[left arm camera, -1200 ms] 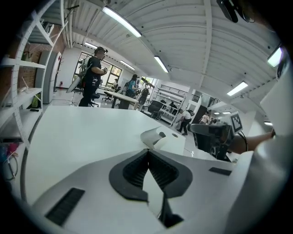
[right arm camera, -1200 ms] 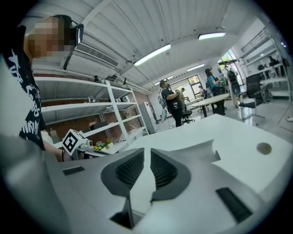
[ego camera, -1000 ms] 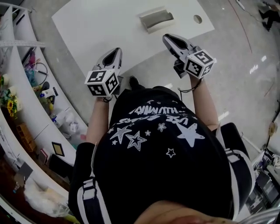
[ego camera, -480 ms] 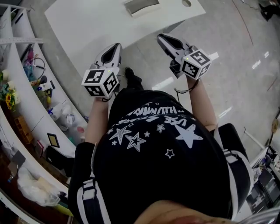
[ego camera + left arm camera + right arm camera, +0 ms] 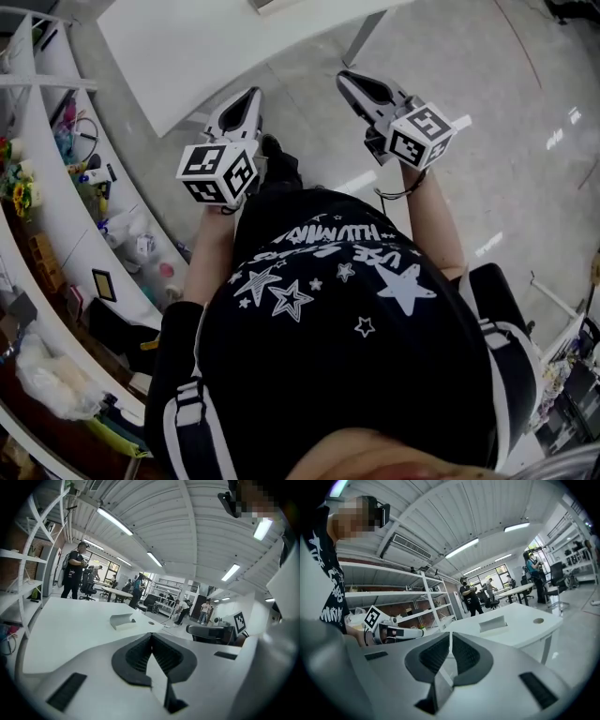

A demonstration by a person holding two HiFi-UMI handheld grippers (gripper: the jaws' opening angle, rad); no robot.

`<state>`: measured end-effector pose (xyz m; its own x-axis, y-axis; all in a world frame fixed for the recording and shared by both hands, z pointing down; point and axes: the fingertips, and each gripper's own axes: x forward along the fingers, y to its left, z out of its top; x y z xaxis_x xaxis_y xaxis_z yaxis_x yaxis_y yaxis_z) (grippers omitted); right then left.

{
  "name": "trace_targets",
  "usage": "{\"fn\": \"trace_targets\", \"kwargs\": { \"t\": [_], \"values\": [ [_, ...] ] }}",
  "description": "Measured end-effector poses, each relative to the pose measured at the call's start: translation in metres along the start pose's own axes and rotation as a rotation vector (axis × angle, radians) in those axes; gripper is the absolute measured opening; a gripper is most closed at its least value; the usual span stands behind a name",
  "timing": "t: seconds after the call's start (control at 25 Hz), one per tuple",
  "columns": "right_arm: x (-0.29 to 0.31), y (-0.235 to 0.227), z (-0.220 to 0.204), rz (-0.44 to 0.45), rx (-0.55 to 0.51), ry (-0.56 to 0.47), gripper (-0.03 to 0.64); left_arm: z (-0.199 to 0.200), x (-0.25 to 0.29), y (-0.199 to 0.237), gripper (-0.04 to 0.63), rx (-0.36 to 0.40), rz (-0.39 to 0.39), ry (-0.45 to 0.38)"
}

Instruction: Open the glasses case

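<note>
The grey-white glasses case lies shut on the white table, well beyond both grippers. In the right gripper view the case rests near a round hole in the tabletop. In the head view only a sliver of the case shows at the top edge. My left gripper is held over the floor short of the table, its jaws together and empty. My right gripper hangs over bare floor, its jaws closing to a near-touch with nothing between them.
White shelving full of small items curves along the left. Polished grey floor spreads to the right. Other people stand at tables and chairs far behind the white table.
The table and case have slid up toward the top edge of the head view as the person and both grippers backed away from them. Both grippers stay empty.
</note>
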<state>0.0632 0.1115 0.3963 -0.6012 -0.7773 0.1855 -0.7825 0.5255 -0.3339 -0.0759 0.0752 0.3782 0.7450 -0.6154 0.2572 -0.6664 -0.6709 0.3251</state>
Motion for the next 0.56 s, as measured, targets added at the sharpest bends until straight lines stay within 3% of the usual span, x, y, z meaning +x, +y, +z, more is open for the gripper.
{"fn": "trace_targets", "kwargs": {
  "t": [0.32,0.56],
  "values": [
    [-0.047,0.035,-0.011,0.059,-0.072,-0.009,0.026,-0.008,-0.036,-0.05,0.012,0.017,0.024,-0.07],
    [-0.075,0.058,-0.031,0.101,-0.059,0.015,0.025,-0.024,-0.061,-0.081,0.012,0.008,0.034,-0.072]
  ]
}}
